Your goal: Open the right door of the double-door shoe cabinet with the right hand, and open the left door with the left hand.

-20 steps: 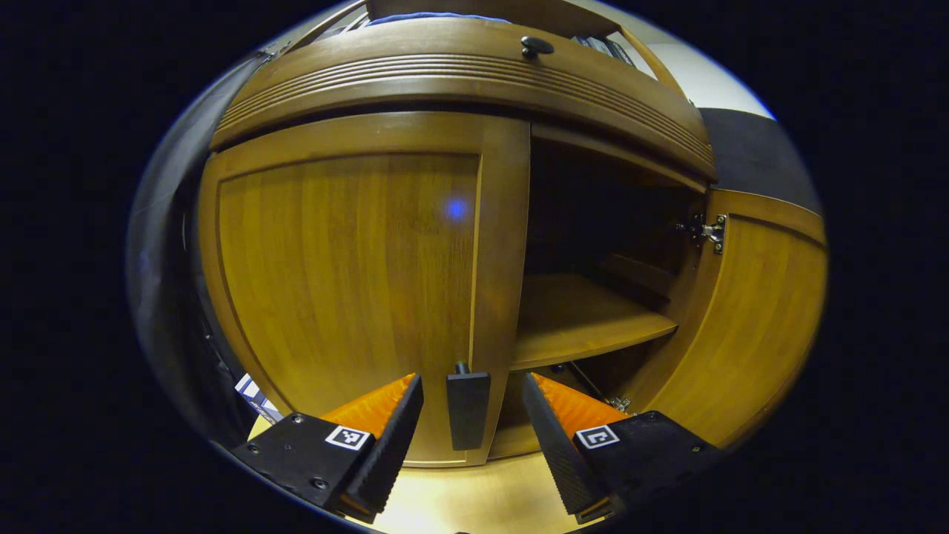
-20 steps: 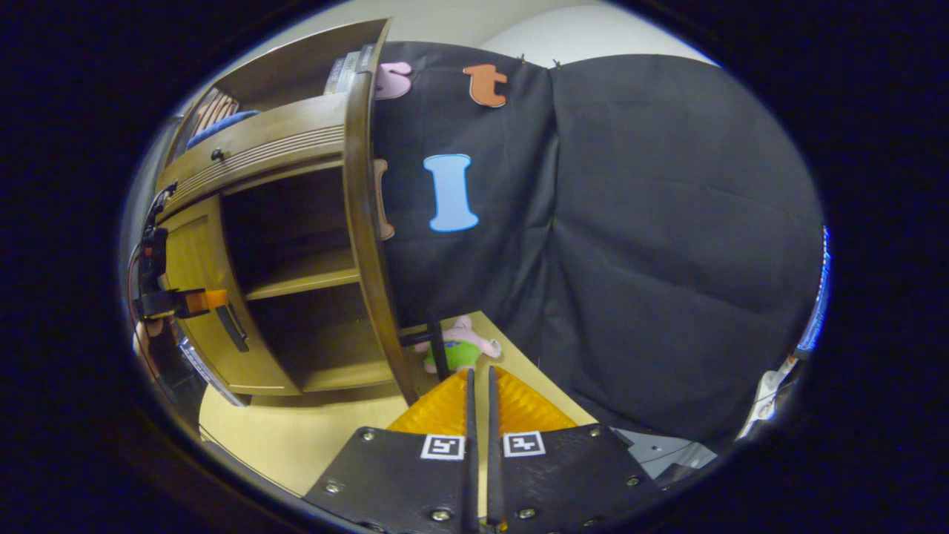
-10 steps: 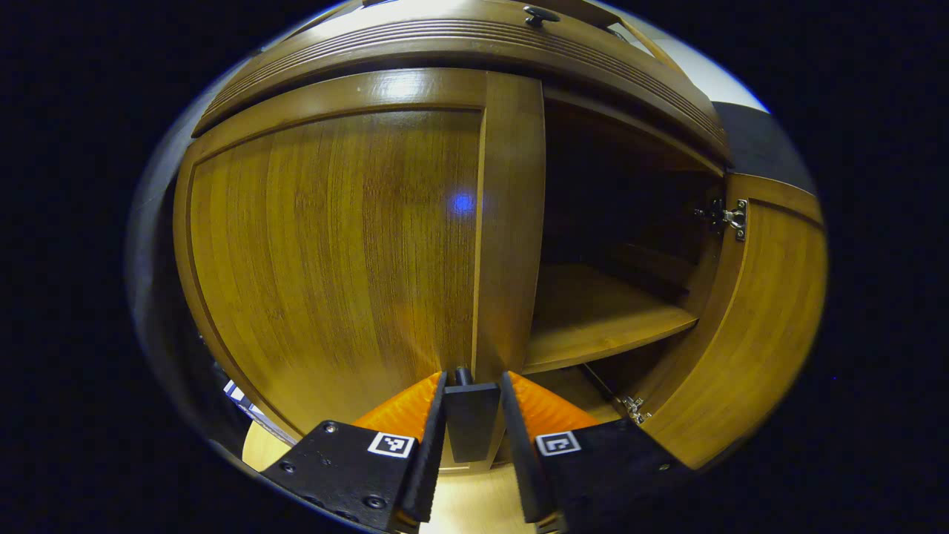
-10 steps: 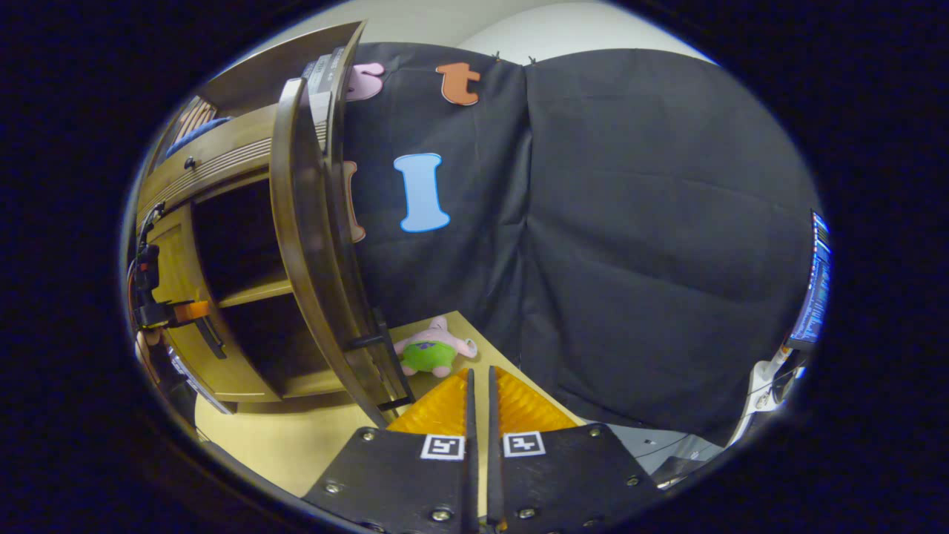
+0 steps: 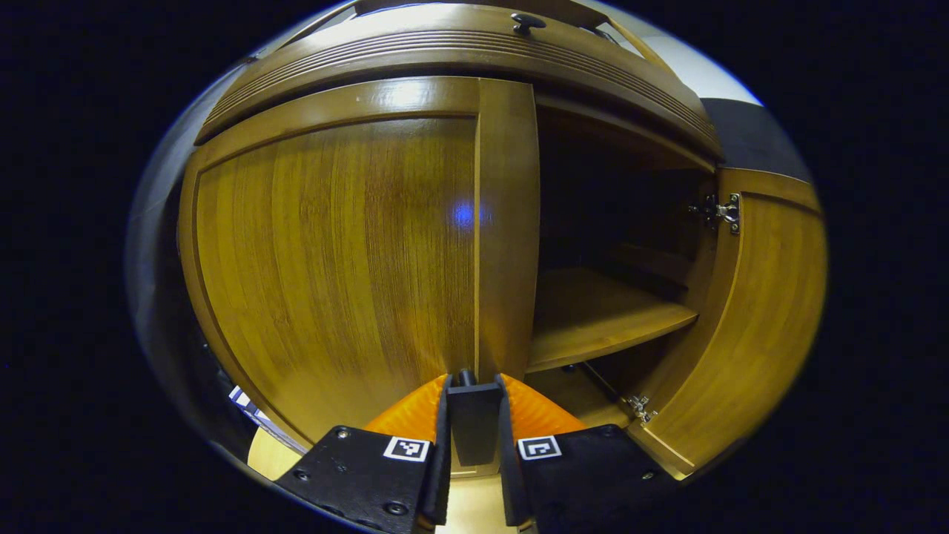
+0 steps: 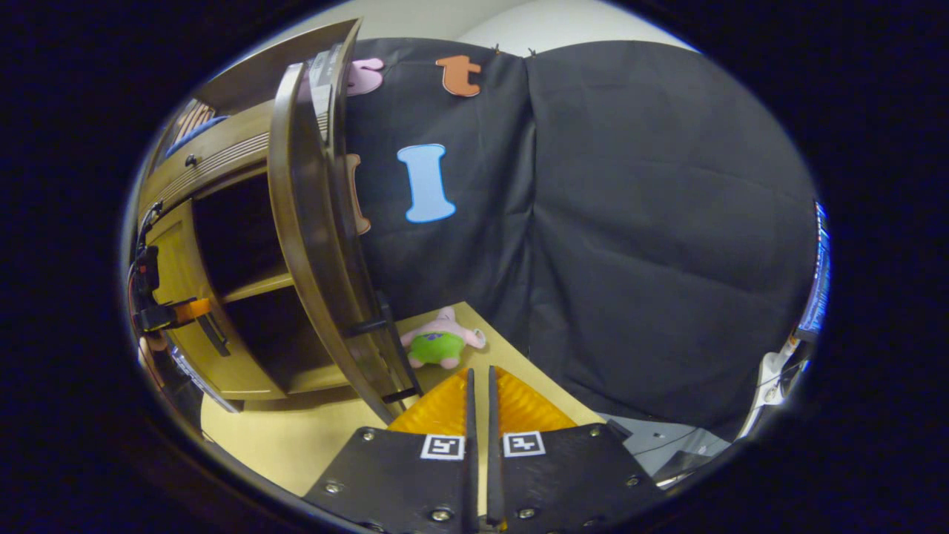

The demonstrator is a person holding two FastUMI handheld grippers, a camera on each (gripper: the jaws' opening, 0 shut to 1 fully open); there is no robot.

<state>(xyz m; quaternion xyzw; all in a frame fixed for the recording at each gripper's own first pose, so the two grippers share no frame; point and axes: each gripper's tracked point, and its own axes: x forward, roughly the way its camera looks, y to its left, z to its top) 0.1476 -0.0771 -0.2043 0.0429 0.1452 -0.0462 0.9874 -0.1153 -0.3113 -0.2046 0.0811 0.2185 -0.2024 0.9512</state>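
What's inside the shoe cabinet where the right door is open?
Inside the shoe cabinet, past the open right door, a bare wooden shelf. Above it is too dark to judge; the closed left door hides the rest.

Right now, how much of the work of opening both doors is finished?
About half. Done: the right door stands swung open, and the right claw is shut and clear of it. In hand: the left claw grips the left door's handle. Left: pulling the closed left door open.
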